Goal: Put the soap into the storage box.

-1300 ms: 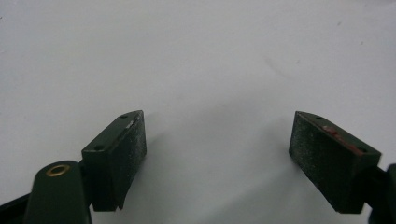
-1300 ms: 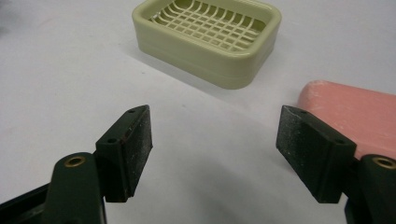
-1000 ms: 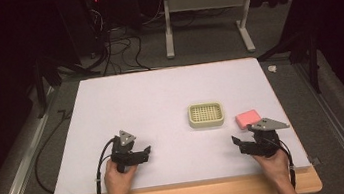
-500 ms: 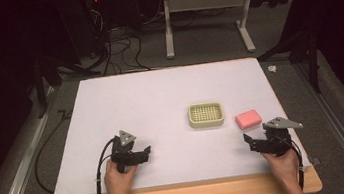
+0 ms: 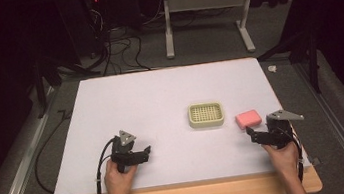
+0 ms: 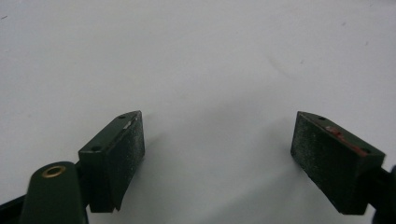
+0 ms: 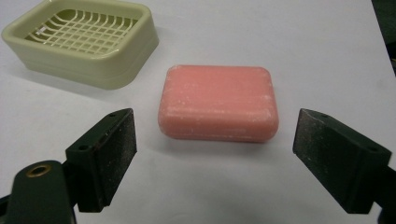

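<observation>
Operator: White tabletop (image 5: 161,108), dark floor and cables beyond its far edge. Where does the work item lie?

Technician: The pink soap bar (image 5: 248,118) lies flat on the table, on the right side, just right of the pale green soap dish (image 5: 206,114) and apart from it. The dish holds nothing.

Operator: Which gripper is nearer?

Technician: The right gripper (image 5: 251,132). It sits just on the near side of the bar, jaws pointing toward it. The left gripper (image 5: 146,152) rests well apart, on the left near part of the table.

Operator: Jaw condition?

Technician: In the right gripper view, the right gripper (image 7: 215,158) has its jaws spread wide; they have just been opening, and nothing stands between the pads. The soap bar (image 7: 217,102) lies just beyond the tips, untouched. The left gripper (image 6: 219,144) is likewise spread wide over bare table.

Operator: Orientation of the bar?

Technician: Its long axis runs across the jaw line, and appears to fit within the gap. A straight advance would likely bracket the bar end to end.
</observation>
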A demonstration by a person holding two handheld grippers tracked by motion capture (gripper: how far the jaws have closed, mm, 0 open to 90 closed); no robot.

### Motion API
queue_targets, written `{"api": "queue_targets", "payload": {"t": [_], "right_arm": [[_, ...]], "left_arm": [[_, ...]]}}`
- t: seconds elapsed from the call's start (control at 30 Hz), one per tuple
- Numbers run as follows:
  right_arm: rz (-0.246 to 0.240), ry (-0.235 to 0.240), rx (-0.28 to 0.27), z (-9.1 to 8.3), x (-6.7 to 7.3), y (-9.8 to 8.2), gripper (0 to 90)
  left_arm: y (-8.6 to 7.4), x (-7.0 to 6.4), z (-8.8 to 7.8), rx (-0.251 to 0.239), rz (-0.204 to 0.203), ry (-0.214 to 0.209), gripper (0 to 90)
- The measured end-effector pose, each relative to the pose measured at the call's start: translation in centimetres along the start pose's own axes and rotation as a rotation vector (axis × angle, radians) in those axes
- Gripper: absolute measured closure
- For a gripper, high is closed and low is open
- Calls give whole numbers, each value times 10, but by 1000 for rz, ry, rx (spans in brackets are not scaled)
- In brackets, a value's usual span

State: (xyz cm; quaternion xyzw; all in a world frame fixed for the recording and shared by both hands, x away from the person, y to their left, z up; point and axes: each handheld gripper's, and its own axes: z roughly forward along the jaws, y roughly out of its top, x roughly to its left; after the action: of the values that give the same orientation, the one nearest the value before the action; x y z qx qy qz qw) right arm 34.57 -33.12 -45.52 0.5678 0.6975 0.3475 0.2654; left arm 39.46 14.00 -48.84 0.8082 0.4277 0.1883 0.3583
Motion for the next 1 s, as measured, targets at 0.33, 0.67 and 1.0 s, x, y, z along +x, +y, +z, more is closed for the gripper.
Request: {"api": "queue_targets", "payload": {"t": [0.33, 0.67, 1.0], "right_arm": [[13, -22, 24, 11, -1, 12, 124], [5, -47, 45, 25, -2, 20, 123], [-1, -57, 71, 37, 1, 22, 119]], "left_arm": [[0, -1, 0, -1, 7, 5, 181], [0, 0, 0, -1, 2, 2, 181], [0, 0, 0, -1, 1, 1, 181]]}}
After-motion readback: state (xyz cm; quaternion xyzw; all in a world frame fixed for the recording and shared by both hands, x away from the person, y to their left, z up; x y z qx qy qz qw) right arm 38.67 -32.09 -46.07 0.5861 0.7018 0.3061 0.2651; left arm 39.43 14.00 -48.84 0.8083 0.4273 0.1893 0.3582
